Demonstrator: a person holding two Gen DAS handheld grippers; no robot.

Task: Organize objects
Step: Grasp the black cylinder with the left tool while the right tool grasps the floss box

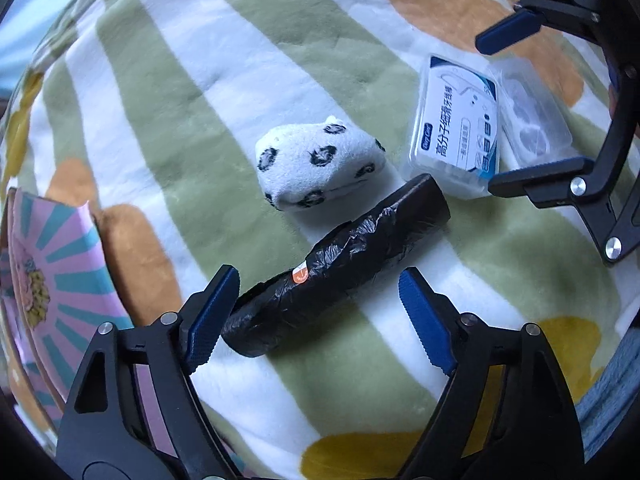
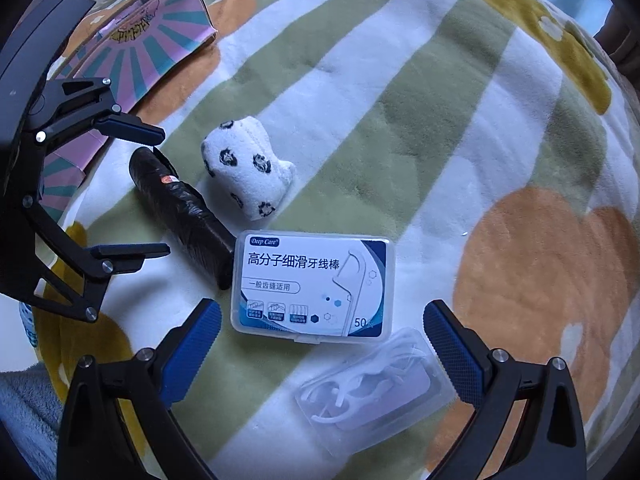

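Objects for sorting lie grouped on a striped, flower-print blanket (image 1: 192, 92): black bag roll (image 1: 340, 264), spotted white plush (image 1: 320, 168), labelled floss-pick box (image 2: 314, 284), and a clear case (image 2: 372, 384) holding loose white picks. A pink-and-teal sunburst pouch (image 2: 152, 44) sits off to one side, near the roll's far end as the right wrist view shows it; judged to be the likely destination, though nothing confirms it. Left gripper (image 1: 320, 316): jaws apart, empty, straddling the near end of the bag roll; left pad reads as touching or just beside the roll, right pad clearly apart from it. Right gripper (image 2: 320, 356): jaws apart, empty, low over the floss-pick box and clear case, the case lying between the fingers. Roll's other end butts against the box corner; plush sits just beside the roll. Step in hand, by judgement: pre-grasp on both sides, nothing lifted yet. Next move for the left calls for centring on the roll and closing across its width; crinkled film may slip, so grip firmly. Right must commit to one item, box or case, before closing.
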